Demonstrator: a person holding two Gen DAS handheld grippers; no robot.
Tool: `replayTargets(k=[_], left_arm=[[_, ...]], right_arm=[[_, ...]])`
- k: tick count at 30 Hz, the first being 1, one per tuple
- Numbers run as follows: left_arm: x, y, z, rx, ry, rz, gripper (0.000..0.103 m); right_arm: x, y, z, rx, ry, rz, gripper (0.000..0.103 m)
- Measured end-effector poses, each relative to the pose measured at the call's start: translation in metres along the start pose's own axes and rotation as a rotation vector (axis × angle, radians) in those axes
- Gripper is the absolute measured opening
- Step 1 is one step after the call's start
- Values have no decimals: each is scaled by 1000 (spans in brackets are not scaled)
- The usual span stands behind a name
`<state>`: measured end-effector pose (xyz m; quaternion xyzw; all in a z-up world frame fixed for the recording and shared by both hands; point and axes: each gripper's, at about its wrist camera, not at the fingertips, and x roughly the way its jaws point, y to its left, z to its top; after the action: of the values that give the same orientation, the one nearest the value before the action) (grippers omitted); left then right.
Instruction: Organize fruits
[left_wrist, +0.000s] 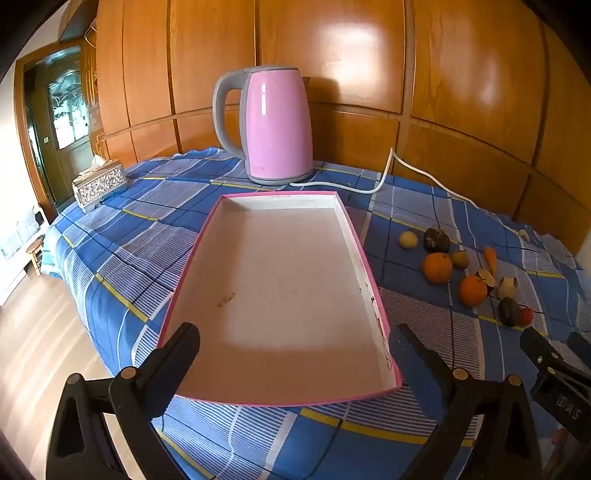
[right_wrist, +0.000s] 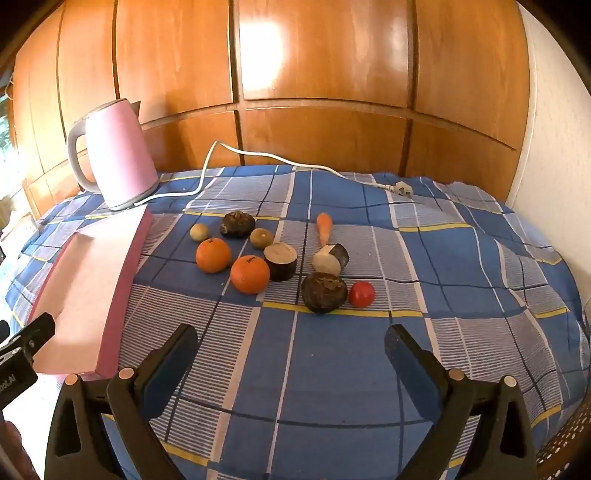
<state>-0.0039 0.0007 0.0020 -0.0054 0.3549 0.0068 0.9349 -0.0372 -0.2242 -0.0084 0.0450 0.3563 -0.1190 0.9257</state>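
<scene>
A pink-rimmed white tray (left_wrist: 364, 258) lies empty on the blue plaid tablecloth; its side also shows in the right wrist view (right_wrist: 125, 258). My left gripper (left_wrist: 295, 347) is open over the tray's near end, holding nothing. Right of the tray lies a cluster of produce: two oranges (right_wrist: 213, 254) (right_wrist: 250, 274), a red tomato (right_wrist: 362, 294), a carrot (right_wrist: 324, 228), dark round fruits (right_wrist: 324, 292) (right_wrist: 237, 223), small yellowish fruits (right_wrist: 199, 232) and cut pieces (right_wrist: 280, 260). My right gripper (right_wrist: 291, 349) is open and empty, a little short of the dark fruit and tomato.
A pink electric kettle (left_wrist: 275, 125) stands at the back by the wooden wall, its white cord (right_wrist: 295, 162) and plug (right_wrist: 403, 189) trailing across the cloth behind the produce. A silver tissue box (left_wrist: 99, 184) sits at the far left table edge.
</scene>
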Motion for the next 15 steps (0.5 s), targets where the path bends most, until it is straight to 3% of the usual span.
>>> replayTargets(k=[15], left_arm=[[3, 8, 2, -35, 9, 4, 103]], right_arm=[[-2, 5, 1, -29, -10, -8, 103]])
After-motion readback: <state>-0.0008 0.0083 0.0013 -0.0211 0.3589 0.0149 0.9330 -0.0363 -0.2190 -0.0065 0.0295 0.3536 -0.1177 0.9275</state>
